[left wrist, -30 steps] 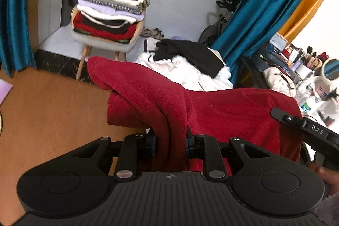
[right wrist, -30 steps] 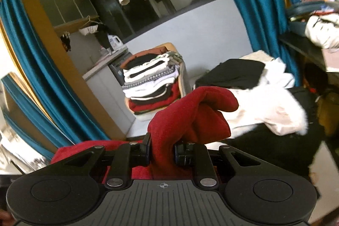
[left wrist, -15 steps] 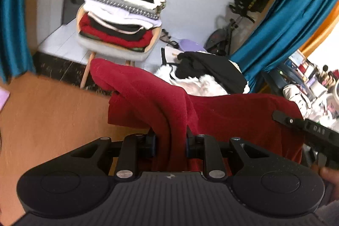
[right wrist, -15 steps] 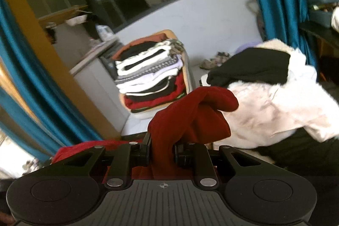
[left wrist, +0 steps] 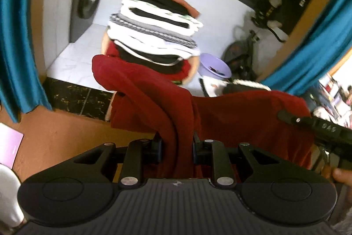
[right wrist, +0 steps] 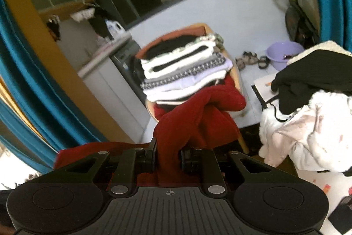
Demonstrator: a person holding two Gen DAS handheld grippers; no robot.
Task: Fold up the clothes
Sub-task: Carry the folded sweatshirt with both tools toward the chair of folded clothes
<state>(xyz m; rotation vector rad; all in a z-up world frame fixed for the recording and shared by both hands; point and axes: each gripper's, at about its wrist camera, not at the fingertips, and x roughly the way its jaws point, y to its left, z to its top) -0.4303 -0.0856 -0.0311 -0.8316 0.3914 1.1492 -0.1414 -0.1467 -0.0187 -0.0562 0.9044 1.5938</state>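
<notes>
Looking along your left gripper (left wrist: 177, 144), its fingers are clamped on a thick bunch of the red garment (left wrist: 242, 116), which hangs in the air between your hands. The stack (left wrist: 154, 32) on the chair ahead is tall and leans; set the garment down carelessly and I judge it could topple. "DAS" reads on the other gripper's body at right.

From your right gripper (right wrist: 168, 155), fingers are clamped on another bunched fold of the garment (right wrist: 198, 120). A loose fold may slip and undo the shape. No writing is legible here.
</notes>
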